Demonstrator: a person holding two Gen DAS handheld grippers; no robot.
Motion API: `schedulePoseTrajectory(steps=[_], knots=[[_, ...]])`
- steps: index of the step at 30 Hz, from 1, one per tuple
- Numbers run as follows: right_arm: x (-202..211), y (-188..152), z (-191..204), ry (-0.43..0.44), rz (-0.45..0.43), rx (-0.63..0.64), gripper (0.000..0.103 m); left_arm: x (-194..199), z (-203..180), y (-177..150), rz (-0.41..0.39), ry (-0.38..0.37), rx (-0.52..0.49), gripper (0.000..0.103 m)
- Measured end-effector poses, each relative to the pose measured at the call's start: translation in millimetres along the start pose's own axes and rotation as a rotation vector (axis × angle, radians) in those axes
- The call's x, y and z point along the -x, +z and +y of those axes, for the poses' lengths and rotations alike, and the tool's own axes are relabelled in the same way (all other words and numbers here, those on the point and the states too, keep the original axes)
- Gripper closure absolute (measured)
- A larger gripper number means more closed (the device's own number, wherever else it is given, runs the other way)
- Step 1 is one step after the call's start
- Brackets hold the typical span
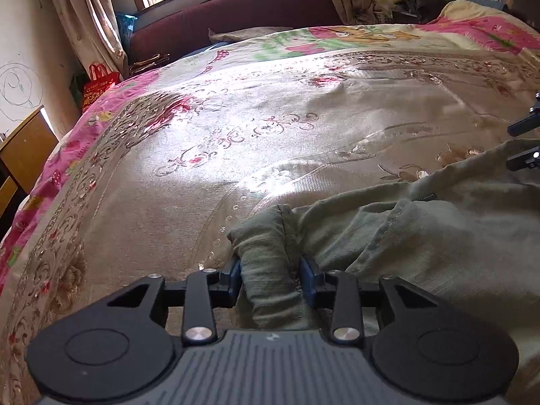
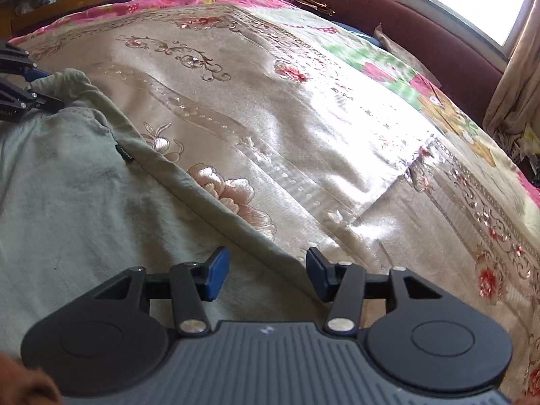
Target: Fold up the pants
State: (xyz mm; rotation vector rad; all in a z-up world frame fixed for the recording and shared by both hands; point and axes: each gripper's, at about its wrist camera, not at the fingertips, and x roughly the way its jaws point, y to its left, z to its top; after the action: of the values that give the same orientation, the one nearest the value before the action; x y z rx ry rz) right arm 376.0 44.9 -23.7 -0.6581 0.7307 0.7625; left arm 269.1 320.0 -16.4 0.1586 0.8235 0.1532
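Grey-green pants (image 1: 422,236) lie on the bed; in the right wrist view they (image 2: 67,185) fill the lower left. My left gripper (image 1: 272,278) is shut on a bunched corner of the pants, fabric pinched between its blue pads (image 1: 235,278). It also shows in the right wrist view (image 2: 37,86) at the pants' far corner. My right gripper (image 2: 266,275) is open, its jaws astride the pants' long edge without pinching it. Its fingers (image 1: 524,141) show at the right edge of the left wrist view.
The bed is covered by a shiny beige floral spread (image 1: 236,128) over a pink patterned quilt (image 1: 44,182). A dark red headboard (image 1: 253,13) and window lie beyond. A wooden cabinet (image 1: 23,148) stands left of the bed.
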Motion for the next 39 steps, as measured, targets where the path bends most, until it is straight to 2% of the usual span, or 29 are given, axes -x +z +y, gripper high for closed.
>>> schedulePoseTrajectory(steps=[2, 4, 5, 6, 7, 9, 11, 17, 21, 25, 29, 31, 34, 36, 39], knots=[[-10.9, -0.8, -6.5, 0.006, 0.062, 0.018, 0.049, -1.6, 2.3, 1.4, 0.006, -0.009, 0.007, 0.053], [-20.4, -2.8, -12.7, 0.026, 0.081, 0.004, 0.052, -1.9, 3.0, 1.8, 0.010, -0.007, 0.014, 0.053], [-22.5, -2.2, -15.8, 0.019, 0.083, -0.022, 0.062, -2.2, 2.6, 2.5, 0.016, 0.000, 0.013, 0.053], [-24.0, -0.2, -20.8, 0.014, 0.089, -0.070, 0.096, -2.0, 1.4, 3.5, 0.018, 0.006, 0.008, 0.056], [-25.2, 1.5, -23.1, 0.013, 0.104, -0.098, 0.102, -1.3, -0.7, 4.8, 0.021, 0.010, -0.003, 0.061], [-21.4, 4.0, -22.0, -0.008, 0.120, -0.103, 0.103, 1.9, -7.0, 8.7, 0.024, 0.016, -0.026, 0.068], [-10.0, 5.9, -16.9, -0.020, 0.113, -0.076, 0.103, 11.5, -13.8, 11.8, 0.002, 0.039, -0.055, 0.069], [64.9, 0.8, -15.9, 0.005, -0.013, -0.118, 0.103, 74.1, -6.2, 8.5, -0.114, 0.002, -0.029, 0.071], [132.1, -22.9, -1.6, 0.042, -0.095, -0.165, 0.103, 130.8, 3.2, -15.0, -0.184, -0.028, 0.011, 0.071], [201.4, -59.4, 34.8, 0.096, -0.137, -0.203, 0.103, 186.2, 6.4, -59.0, -0.219, -0.050, 0.039, 0.071], [236.9, -105.3, 89.4, 0.182, -0.082, -0.225, 0.103, 209.9, -6.3, -115.3, -0.167, -0.070, 0.046, 0.071], [235.8, -127.1, 116.5, 0.238, -0.026, -0.247, 0.103, 209.9, -13.2, -139.2, -0.136, -0.066, 0.053, 0.071], [217.8, -160.8, 161.7, 0.321, 0.102, -0.256, 0.103, 205.3, -17.6, -168.9, -0.078, -0.074, 0.098, 0.071], [212.1, -175.0, 184.9, 0.329, 0.153, -0.227, 0.100, 204.3, -22.1, -185.5, -0.054, -0.071, 0.099, 0.071], [220.1, -173.2, 198.8, 0.292, 0.139, -0.167, 0.094, 209.8, -26.7, -202.0, -0.066, -0.060, 0.101, 0.071]])
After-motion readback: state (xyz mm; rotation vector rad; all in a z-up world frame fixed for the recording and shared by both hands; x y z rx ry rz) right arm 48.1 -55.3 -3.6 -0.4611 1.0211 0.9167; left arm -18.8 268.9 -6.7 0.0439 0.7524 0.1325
